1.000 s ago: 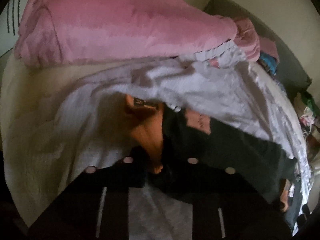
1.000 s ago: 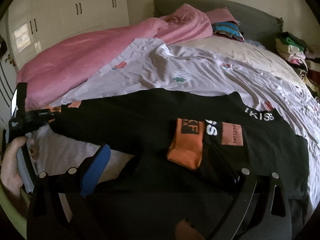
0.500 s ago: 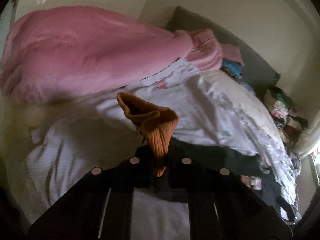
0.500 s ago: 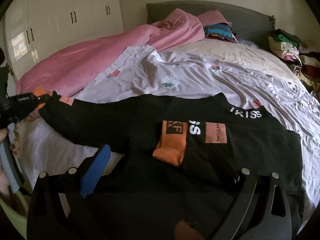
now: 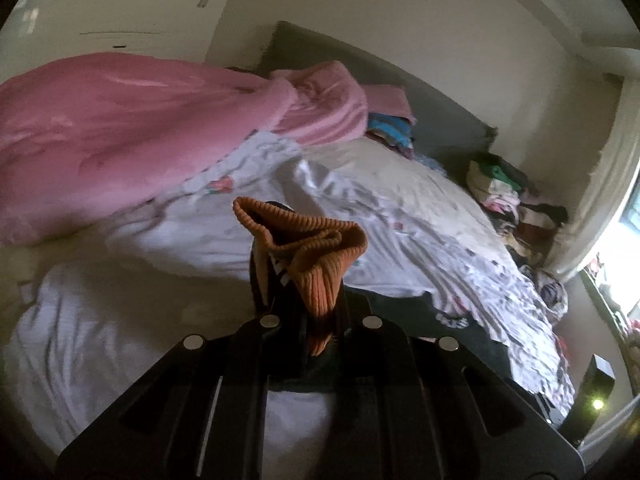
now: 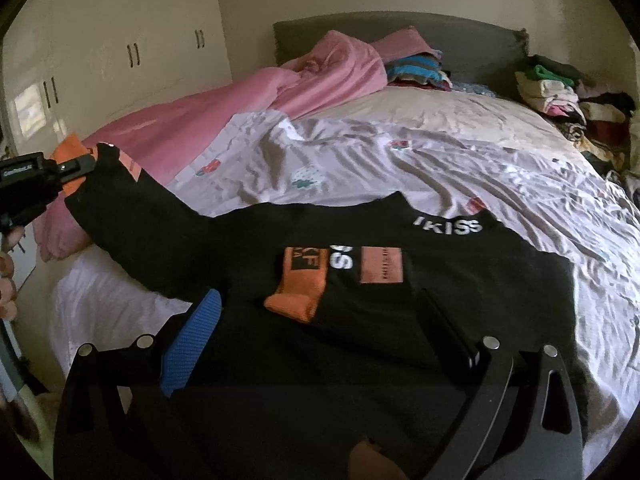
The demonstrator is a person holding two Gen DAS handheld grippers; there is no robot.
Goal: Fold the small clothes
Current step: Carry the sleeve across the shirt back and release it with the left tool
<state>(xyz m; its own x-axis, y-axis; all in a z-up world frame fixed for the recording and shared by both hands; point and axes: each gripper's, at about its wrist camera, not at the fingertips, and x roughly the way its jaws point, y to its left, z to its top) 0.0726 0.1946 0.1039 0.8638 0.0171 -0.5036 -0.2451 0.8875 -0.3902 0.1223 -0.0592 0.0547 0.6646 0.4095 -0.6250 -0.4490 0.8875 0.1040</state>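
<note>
A black sweatshirt with white lettering lies spread on the bed. Its right sleeve is folded across the chest, orange cuff lying on the front. My left gripper is shut on the other sleeve's orange cuff, which bunches up above the fingers. In the right wrist view that gripper holds the sleeve stretched out and raised at the far left, over the bed's edge. My right gripper hovers open over the sweatshirt's lower part, its blue pad on the left, nothing between its fingers.
A pink duvet is heaped along the bed's left side. Folded clothes sit by the grey headboard, and a loose clothes pile fills the far right corner. White wardrobe doors stand left. The pale printed sheet lies rumpled beyond the sweatshirt.
My left gripper closed on the orange cuff and lifted it off the bed, drawing the sleeve up and outward. The right gripper drifted slightly over the sweatshirt, still open.
</note>
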